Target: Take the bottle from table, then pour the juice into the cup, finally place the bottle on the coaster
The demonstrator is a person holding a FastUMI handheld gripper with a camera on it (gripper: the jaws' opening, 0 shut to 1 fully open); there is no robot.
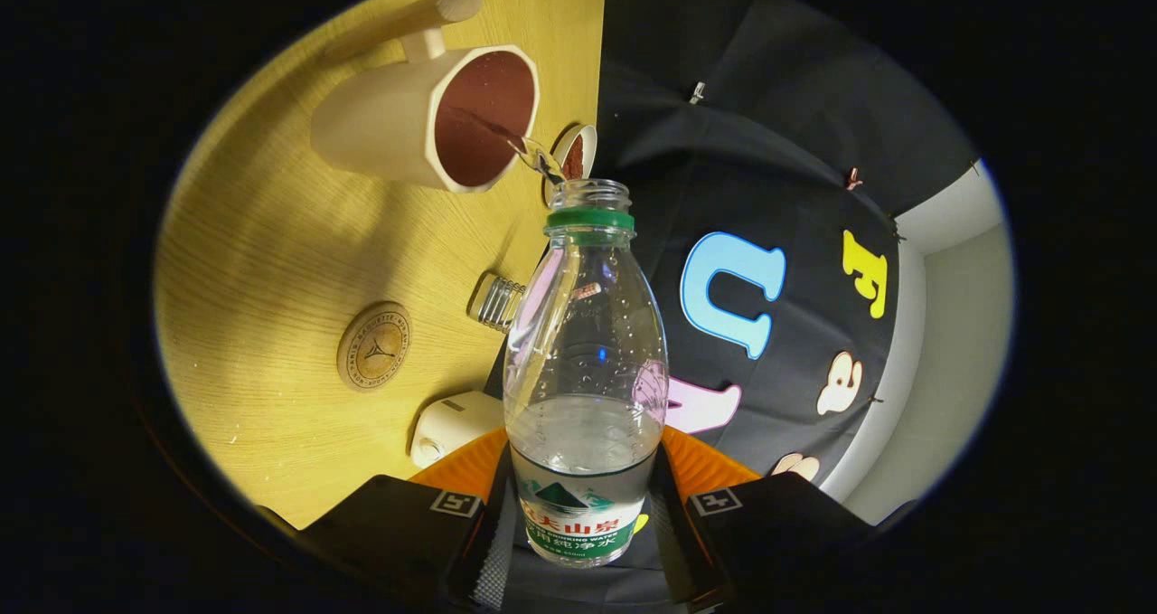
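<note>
- We see the gripper [583, 514] clamped on the bottle [585, 370]; both fingers press its lower body, at the label.
- Bottle is clear plastic with a green neck ring, uncapped, tipped over in the view, and partly filled with clear liquid.
- A thin stream [529, 151] leaves the bottle mouth and lands inside the cup [429, 117].
- Cup is beige, angular-rimmed, with a dark reddish-brown inside; it sits on the table [271, 261], just beyond the bottle mouth.
- A wooden handle [434, 13] sticks out from the cup's far side.
- A small round dish [577, 151] with a dark inside sits right by the bottle mouth, next to the cup's rim.
- Coaster [374, 346] is a round wooden disc lying flat on the table, well apart from the cup, off to the bottle's side.
- A small ribbed clear object [497, 302] sits between the coaster and the bottle.
- A white boxy item [452, 426] sits near the bottle's base, next to the fingers.
- Coaster has nothing on it.
</note>
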